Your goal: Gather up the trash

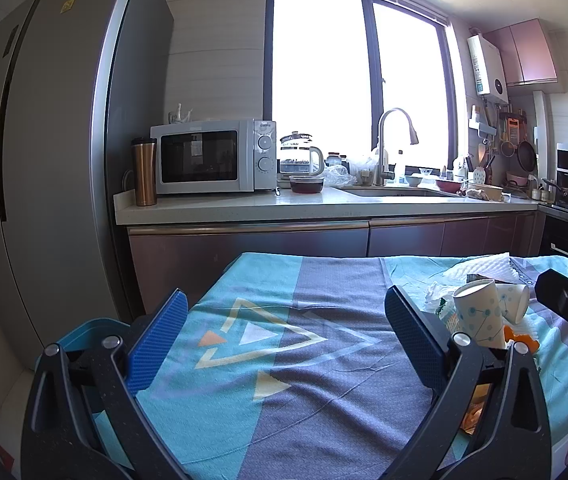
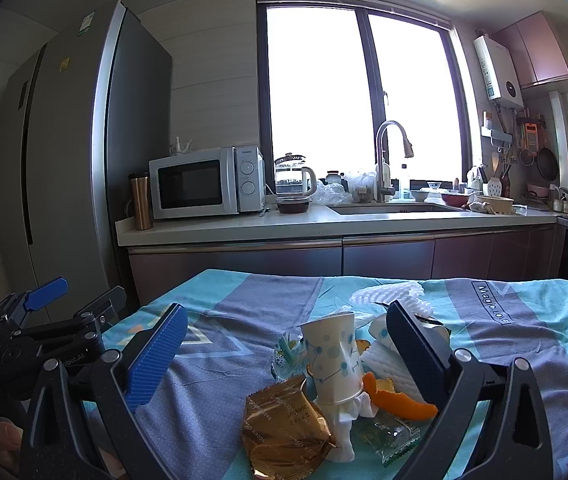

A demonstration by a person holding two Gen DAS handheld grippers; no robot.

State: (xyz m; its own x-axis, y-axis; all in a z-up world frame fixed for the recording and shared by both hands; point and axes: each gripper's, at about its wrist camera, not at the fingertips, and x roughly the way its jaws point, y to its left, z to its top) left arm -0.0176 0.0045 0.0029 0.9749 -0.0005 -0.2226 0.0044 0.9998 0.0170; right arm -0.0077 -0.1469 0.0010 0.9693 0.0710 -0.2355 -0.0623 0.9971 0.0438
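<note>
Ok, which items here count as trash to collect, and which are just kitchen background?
Trash on the table:
paper cup
gold snack wrapper
orange peel
clear green wrapper
white foam netting
crumpled tissue

Background on the counter:
microwave
glass kettle
copper tumbler
faucet

on the table (image 2: 244,304) a paper cup (image 2: 333,356) stands amid the trash, a snack wrapper (image 2: 284,428) in front of it, orange peel (image 2: 399,398) to its right, foam netting (image 2: 387,294) behind. beyond the table runs a counter (image 2: 284,228), with the microwave (image 2: 204,182) left of the sink (image 2: 387,209).
</note>
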